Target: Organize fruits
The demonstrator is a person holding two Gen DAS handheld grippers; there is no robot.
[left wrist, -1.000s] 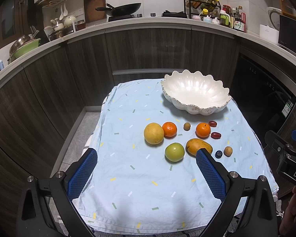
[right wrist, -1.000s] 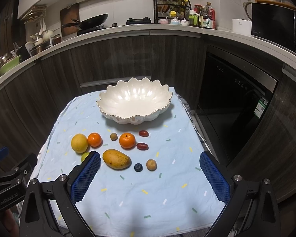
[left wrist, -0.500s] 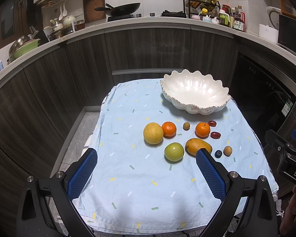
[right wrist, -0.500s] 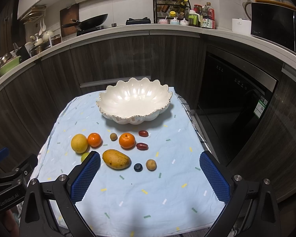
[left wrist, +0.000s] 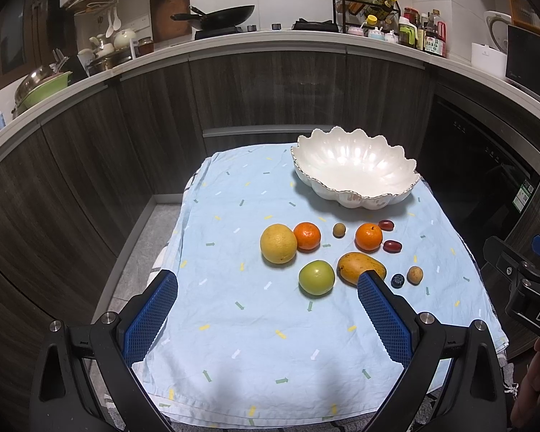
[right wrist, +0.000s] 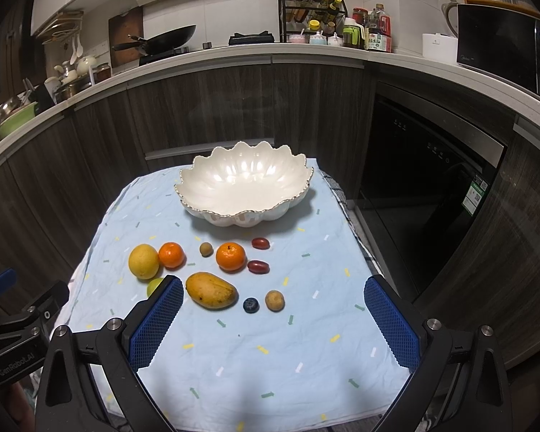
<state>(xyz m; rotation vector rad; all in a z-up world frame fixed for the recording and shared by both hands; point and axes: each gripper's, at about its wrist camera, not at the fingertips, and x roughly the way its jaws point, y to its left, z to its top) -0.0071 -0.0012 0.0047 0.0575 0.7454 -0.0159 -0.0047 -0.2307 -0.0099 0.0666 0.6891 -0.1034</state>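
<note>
Fruits lie loose on the blue cloth (left wrist: 234, 324) over the bench, none yet in the white bowl (right wrist: 244, 187), which stands empty toward the upper middle of the right view. Going left to right across that view: a yellow citrus (right wrist: 143, 261) touching a small orange (right wrist: 171, 255), a green apple (right wrist: 154, 285) half hidden behind a blue pad, a tiny brown fruit (right wrist: 206, 249), the mango (right wrist: 211, 290), a second orange (right wrist: 230, 256), two dark red fruits (right wrist: 258, 266) one above the other, a blueberry (right wrist: 251, 305) and a brown round fruit (right wrist: 274, 300).

The left tool (left wrist: 266, 309) hangs above the near edge of the cloth, spread wide with nothing between its pads; the apple sits just ahead of it, right of its midline. The right tool (right wrist: 273, 309) is likewise released and empty, low in its frame.

My guess is the first pick is about to start. The mango's long axis runs left to right across the right view, slightly down toward the right, so the pads would need to turn to close across its narrow width. It lies ahead and left of the right tool's centre, near its left pad (right wrist: 156, 320); the blueberry and brown fruit sit nearer the centreline. In the left view the mango touches the right pad's (left wrist: 383, 315) tip, so either hand could reach it.
</note>
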